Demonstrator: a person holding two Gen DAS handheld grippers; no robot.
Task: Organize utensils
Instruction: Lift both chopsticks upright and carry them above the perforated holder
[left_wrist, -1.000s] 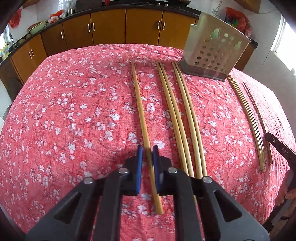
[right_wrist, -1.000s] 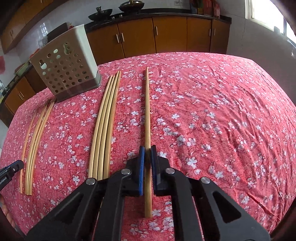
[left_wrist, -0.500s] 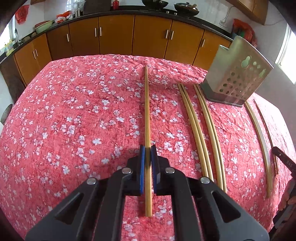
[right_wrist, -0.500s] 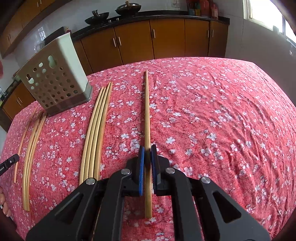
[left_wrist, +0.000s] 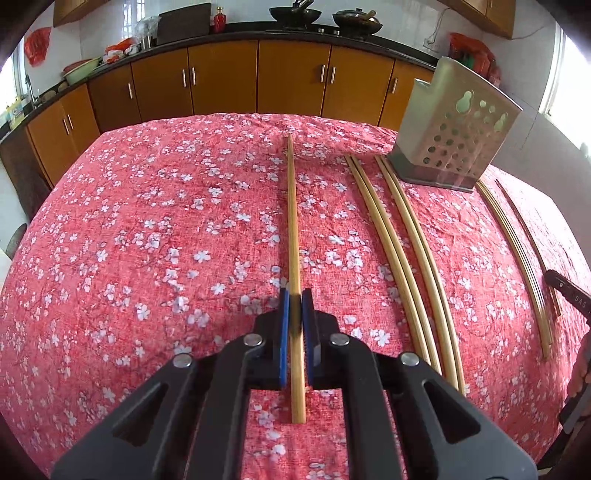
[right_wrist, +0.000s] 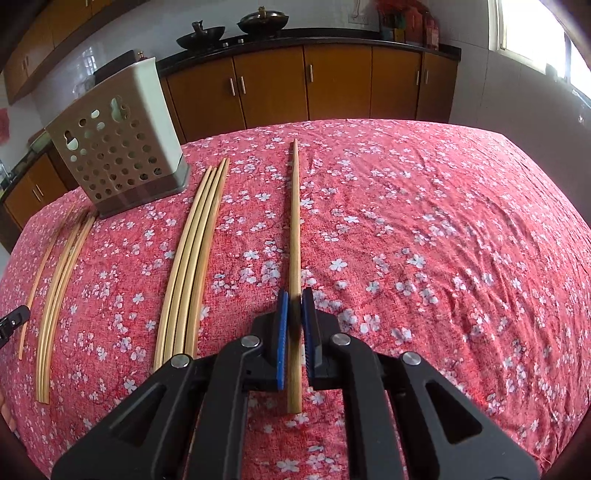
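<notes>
My left gripper (left_wrist: 294, 299) is shut on a wooden chopstick (left_wrist: 292, 221) that points away over the red floral tablecloth (left_wrist: 147, 236). My right gripper (right_wrist: 294, 299) is shut on another chopstick (right_wrist: 294, 214), also pointing forward. A beige perforated utensil holder (left_wrist: 454, 136) stands at the far right in the left wrist view and at the far left in the right wrist view (right_wrist: 118, 147). Several more chopsticks (left_wrist: 402, 251) lie in groups beside it on the cloth, also seen in the right wrist view (right_wrist: 192, 251).
Another group of chopsticks (right_wrist: 62, 277) lies at the left edge in the right wrist view, and shows in the left wrist view (left_wrist: 517, 258). Brown kitchen cabinets (left_wrist: 258, 77) and a dark counter with woks stand beyond the table.
Both grippers have risen with their chopsticks held; the left chopstick has swung from a slant to straight ahead. The holder now looks nearer and higher in both views.
</notes>
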